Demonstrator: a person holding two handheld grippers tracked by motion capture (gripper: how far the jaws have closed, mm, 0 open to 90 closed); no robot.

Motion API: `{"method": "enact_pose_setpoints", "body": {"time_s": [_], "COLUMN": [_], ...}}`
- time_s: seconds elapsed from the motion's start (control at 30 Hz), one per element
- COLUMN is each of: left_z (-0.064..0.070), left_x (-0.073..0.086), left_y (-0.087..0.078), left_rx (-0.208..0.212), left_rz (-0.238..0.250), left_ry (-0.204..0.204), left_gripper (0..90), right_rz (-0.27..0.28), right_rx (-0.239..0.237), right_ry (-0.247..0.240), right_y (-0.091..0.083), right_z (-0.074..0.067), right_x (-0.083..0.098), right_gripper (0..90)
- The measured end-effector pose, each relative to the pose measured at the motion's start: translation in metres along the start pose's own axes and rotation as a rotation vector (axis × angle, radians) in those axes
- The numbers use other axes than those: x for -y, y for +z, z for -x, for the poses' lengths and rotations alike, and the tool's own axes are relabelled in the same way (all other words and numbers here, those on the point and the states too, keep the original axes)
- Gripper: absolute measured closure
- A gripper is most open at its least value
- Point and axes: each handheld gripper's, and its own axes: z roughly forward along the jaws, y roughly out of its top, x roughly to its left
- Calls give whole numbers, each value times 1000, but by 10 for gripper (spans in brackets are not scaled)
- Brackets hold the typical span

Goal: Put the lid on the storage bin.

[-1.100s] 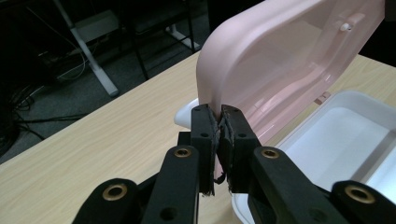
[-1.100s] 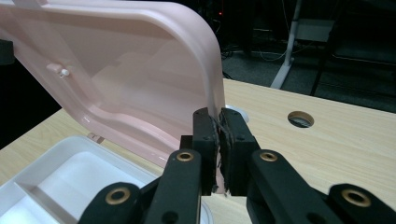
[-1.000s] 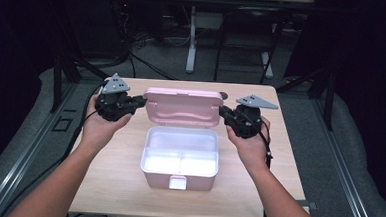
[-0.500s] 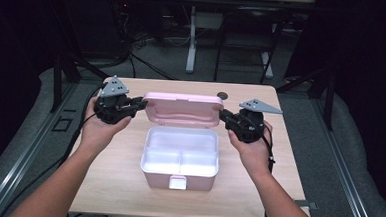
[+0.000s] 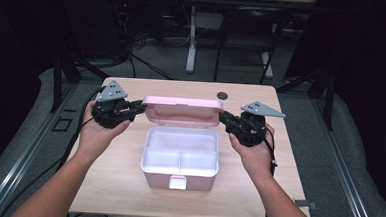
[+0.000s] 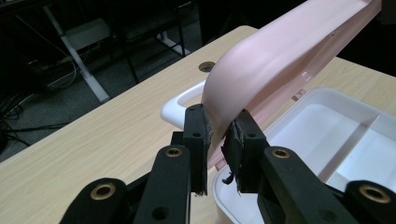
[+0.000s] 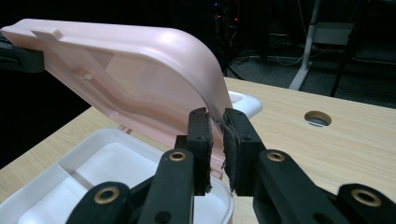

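The pink box [image 5: 179,164] sits in the middle of the surface [image 5: 126,195], close to the person. Its lid [image 5: 183,112] stands up at the back edge, and its long way runs from side to side. One tool waits at each end of that long lid. The left tool [image 5: 140,107] is at the lid's left end, and the right tool [image 5: 224,118] is at its right end. Both are just as near, so the lid hangs between them.

In the left tool's view, the lid's edge [image 6: 261,65] sits between the two jaws, and the pads [image 6: 203,140] have just been easing apart around it. In the right tool's view, the lid's rim [image 7: 140,74] is between the jaws too; those also have been opening a little. Neither tool looks clamped hard now.

The white tray [image 5: 181,150] lies open below, toward the person.
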Motion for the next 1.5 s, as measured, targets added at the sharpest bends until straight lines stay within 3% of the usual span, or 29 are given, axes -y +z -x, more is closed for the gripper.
{"method": "enact_pose_setpoints", "body": {"time_s": [0.27,1.23,1.5], "left_z": [2,18,22], "left_x": [6,17,25], "left_y": [-4,-26,-32], "left_rx": [17,51,82], "left_rz": [17,32,31], "left_ry": [-12,14,8], "left_gripper": [781,757,752], "right_rz": [3,13,10], "right_rx": [-10,-46,-67], "right_ry": [-7,-36,-36], "right_y": [-7,-30,-37], "right_z": [-3,-15,-18], "right_x": [3,8,17], "right_gripper": [807,794,785]}}
